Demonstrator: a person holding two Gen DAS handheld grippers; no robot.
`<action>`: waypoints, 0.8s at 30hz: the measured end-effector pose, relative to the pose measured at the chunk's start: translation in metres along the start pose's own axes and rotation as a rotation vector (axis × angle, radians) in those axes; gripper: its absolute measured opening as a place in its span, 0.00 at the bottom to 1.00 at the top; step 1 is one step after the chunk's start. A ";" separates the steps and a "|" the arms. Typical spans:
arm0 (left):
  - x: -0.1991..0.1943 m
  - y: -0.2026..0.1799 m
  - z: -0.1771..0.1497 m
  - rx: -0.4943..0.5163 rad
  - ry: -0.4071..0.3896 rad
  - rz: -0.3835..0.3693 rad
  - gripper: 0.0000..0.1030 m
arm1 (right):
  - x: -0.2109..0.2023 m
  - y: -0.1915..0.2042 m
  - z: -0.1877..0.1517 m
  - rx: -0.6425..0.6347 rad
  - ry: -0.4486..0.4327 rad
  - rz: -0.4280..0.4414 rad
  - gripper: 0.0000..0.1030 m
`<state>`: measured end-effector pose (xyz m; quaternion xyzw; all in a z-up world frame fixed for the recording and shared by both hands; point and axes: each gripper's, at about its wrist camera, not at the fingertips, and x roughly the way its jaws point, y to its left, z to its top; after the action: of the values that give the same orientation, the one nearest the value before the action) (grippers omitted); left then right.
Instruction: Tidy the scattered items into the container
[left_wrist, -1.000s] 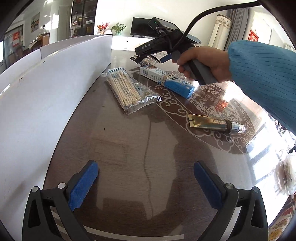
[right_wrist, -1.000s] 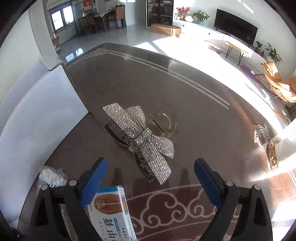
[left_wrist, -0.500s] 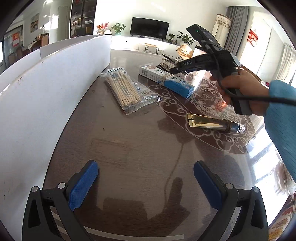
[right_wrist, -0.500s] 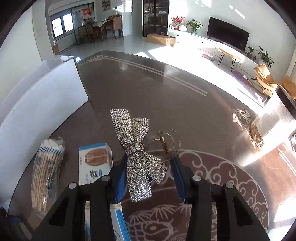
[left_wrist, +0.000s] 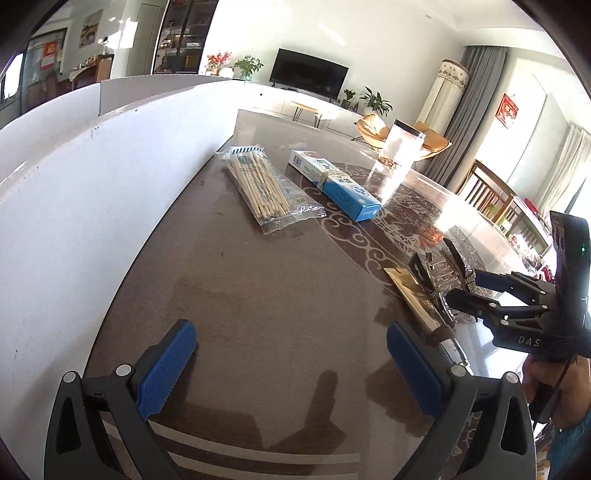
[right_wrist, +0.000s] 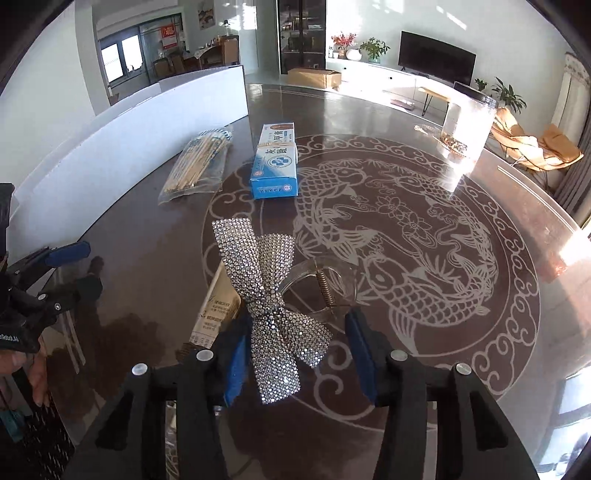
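Rhinestone bow hair claw (right_wrist: 275, 306) clamped in your right gripper (right_wrist: 295, 354); left gripper (left_wrist: 291, 365) wide open, empty. Carry level toward clear plastic container (right_wrist: 467, 122), 1 o'clock.

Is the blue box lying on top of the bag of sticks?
No, the blue box lies flat on the table beside the bag of sticks, with a gap between them.

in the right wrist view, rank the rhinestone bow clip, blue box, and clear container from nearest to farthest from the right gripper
1. Rhinestone bow clip: held between the fingers of the right gripper.
2. Blue box: flat on the table, ahead and slightly left, mid-distance.
3. Clear container: standing upright, far ahead to the right near the table's far edge.
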<state>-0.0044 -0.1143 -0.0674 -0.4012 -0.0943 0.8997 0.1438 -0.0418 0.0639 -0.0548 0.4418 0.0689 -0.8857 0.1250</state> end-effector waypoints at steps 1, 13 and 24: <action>0.000 0.001 -0.004 -0.005 0.009 0.000 1.00 | -0.007 -0.001 -0.004 0.001 -0.026 -0.028 0.80; -0.005 -0.024 -0.020 0.099 0.046 -0.019 1.00 | -0.002 0.038 -0.031 0.031 -0.006 -0.081 0.90; -0.017 -0.048 -0.016 0.160 0.060 -0.181 1.00 | -0.029 0.025 -0.079 0.026 0.008 -0.077 1.00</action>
<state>0.0271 -0.0740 -0.0527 -0.4052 -0.0538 0.8752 0.2588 0.0428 0.0635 -0.0795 0.4440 0.0750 -0.8888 0.0847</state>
